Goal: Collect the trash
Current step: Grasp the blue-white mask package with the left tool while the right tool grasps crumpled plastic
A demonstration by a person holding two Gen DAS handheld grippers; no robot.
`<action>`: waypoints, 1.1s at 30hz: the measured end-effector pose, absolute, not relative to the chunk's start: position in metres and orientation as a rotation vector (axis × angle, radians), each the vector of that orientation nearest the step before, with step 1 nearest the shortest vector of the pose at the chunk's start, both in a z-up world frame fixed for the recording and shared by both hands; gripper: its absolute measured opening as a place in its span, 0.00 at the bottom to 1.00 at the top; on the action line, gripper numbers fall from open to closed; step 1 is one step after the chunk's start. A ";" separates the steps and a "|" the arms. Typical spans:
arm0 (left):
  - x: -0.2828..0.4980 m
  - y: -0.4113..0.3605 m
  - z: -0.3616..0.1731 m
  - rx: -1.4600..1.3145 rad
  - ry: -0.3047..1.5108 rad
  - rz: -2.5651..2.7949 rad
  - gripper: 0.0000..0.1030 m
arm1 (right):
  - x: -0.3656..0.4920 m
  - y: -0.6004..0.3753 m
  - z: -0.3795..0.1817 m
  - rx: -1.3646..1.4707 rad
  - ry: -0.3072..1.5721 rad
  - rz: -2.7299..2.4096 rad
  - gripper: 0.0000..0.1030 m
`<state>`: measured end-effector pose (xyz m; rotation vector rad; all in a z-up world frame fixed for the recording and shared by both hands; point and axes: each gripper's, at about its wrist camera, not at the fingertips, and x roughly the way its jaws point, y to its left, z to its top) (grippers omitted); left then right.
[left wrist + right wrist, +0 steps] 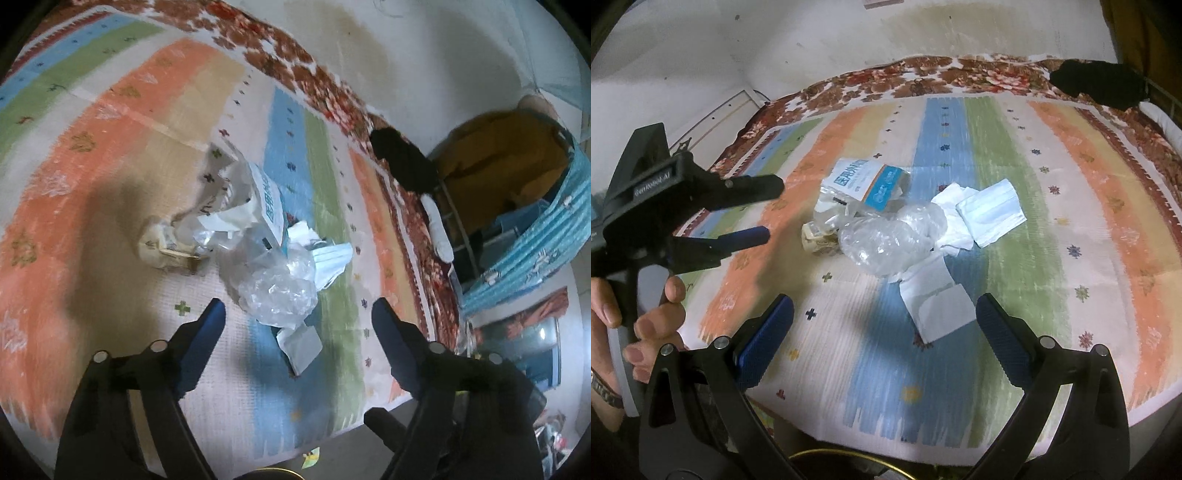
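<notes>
The left gripper (pixel 298 314) hangs spread above the mat (pixel 110 184), nothing between its blue pads (pixel 214 317). The right gripper (pixel 884 317) is likewise wide apart and empty, its pads (pixel 775 317) over bare mat. Seen from the right wrist, the left one sits at the picture's left, held by a hand (pixel 639 314); its side carries small white lettering, too blurred to read.

The trash lies heaped mid-mat: a clear bag (pixel 890 236), a blue mask (pixel 991 212) just right of it, white tissue (pixel 951 206) between them, a flat white wrapper (pixel 938 306) nearest the grippers, a crumpled scrap (pixel 818 236) at the left, and a white-and-blue packet (pixel 864 181) behind, its print blurred.

Open mat surrounds the heap on every side. A floral cloth (pixel 886 81) borders the far edge, below a wall (pixel 849 37); a black item (pixel 1097 83) sits at the far right corner.
</notes>
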<state>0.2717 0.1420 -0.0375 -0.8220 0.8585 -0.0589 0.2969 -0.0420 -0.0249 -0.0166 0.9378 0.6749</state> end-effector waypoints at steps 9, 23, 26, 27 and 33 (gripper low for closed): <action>0.302 0.155 -0.057 -0.845 0.876 -0.053 0.62 | 0.322 -0.021 -0.045 -0.006 0.962 0.684 0.91; 0.344 0.158 -0.074 -0.835 0.933 -0.106 0.55 | 0.362 0.007 -0.064 -0.003 1.007 0.688 0.76; 0.350 0.159 -0.080 -0.823 0.960 -0.090 0.52 | 0.369 0.013 -0.071 0.000 1.031 0.693 0.67; 0.353 0.160 -0.082 -0.820 0.971 -0.083 0.48 | 0.372 0.013 -0.075 0.011 1.049 0.697 0.61; 0.360 0.157 -0.086 -0.784 0.975 -0.101 0.21 | 0.379 0.016 -0.089 0.042 1.120 0.705 0.33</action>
